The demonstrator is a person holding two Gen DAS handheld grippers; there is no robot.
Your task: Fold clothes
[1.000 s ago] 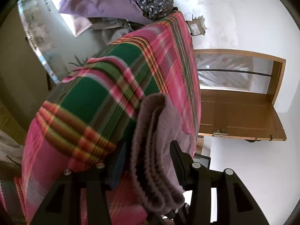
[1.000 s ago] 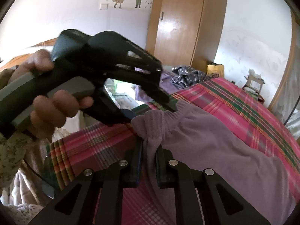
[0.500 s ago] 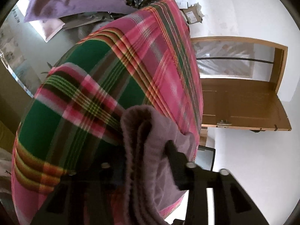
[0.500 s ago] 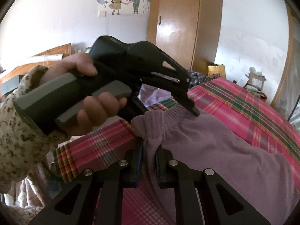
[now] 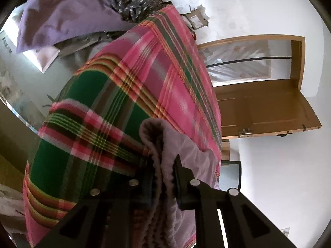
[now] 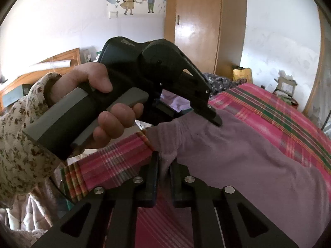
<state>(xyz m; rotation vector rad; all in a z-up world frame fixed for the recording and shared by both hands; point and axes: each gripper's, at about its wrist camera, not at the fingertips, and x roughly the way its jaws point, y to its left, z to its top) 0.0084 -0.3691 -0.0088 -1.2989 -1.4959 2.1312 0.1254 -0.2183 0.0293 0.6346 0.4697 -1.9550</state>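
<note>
We look first at the bed (image 6: pixel 269 107) with its pink and green checked blanket (image 5: pixel 128 95), and we use it as our landmark. On the blanket, at the near edge of the bed, lies the purple garment (image 6: pixel 238 155), spread towards the far side.

What has changed is on the left. One second ago the left gripper (image 5: pixel 164 177) stood wide around the thick folded edge of the garment; its jaws have just been closing, and now they pinch that ribbed edge between them. In the right wrist view we see the same tool (image 6: pixel 215 121), held by a hand (image 6: pixel 97 111) in a flowered sleeve (image 6: pixel 18 144), with its tip on the garment's corner.

The right gripper (image 6: pixel 164 177) is as it was, clenched on a bunched piece of the same edge, a little nearer to us.

So we judge that both corners of one edge are now held, and the garment is ready to be lifted from the bed and folded over itself.
</note>
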